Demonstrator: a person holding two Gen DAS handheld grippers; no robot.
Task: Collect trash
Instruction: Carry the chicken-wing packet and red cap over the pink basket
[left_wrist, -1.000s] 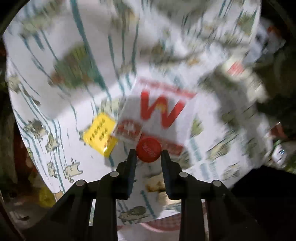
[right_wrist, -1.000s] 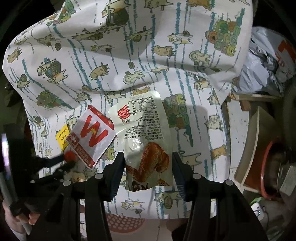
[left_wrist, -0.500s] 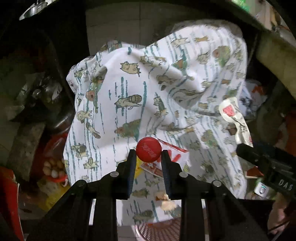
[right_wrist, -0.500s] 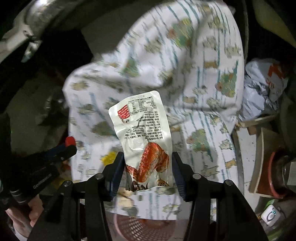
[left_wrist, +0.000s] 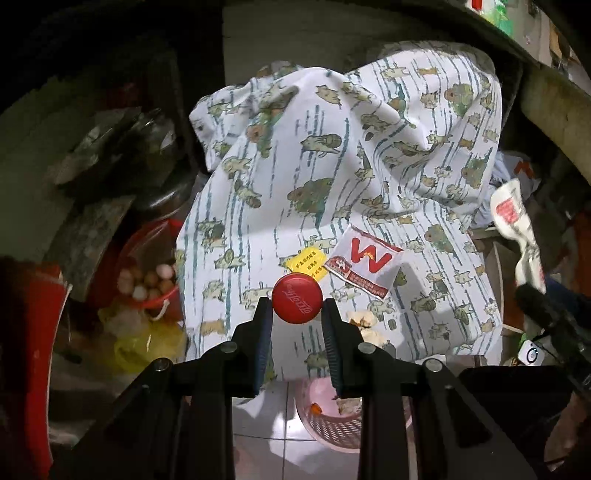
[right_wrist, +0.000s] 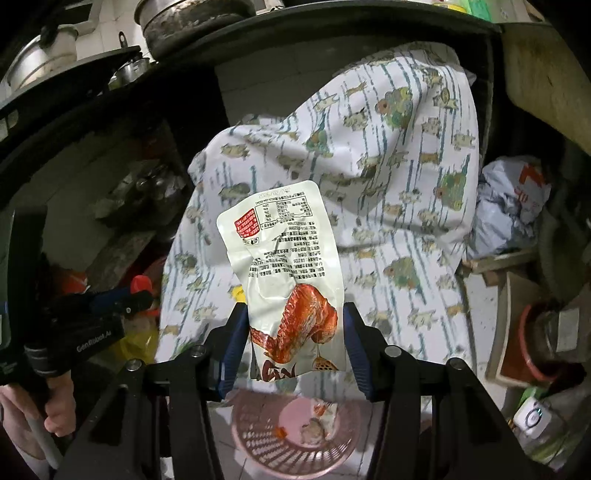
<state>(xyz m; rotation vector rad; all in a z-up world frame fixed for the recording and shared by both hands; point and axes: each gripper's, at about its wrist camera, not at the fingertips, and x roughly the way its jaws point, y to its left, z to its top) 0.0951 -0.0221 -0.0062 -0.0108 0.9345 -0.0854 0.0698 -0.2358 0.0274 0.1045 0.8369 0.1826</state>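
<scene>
Clamping a red bottle cap (left_wrist: 296, 302), the left hand-held gripper (left_wrist: 296, 325); the right hand-held gripper (right_wrist: 293, 332) pinches a snack wrapper (right_wrist: 288, 273).

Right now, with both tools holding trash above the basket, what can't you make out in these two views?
- Pink plastic basket: the tools' black arms cover its sides in both views.
- Whatever lies under the cat-print cloth: hidden by the cloth.
- Small yellow packet's print: too small to read.

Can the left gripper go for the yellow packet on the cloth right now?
Probably not yet. The left gripper has its jaws shut on the red bottle cap, so they are occupied. The yellow packet itself lies uncovered on the patterned cloth, beside the red-and-white wrapper.
</scene>
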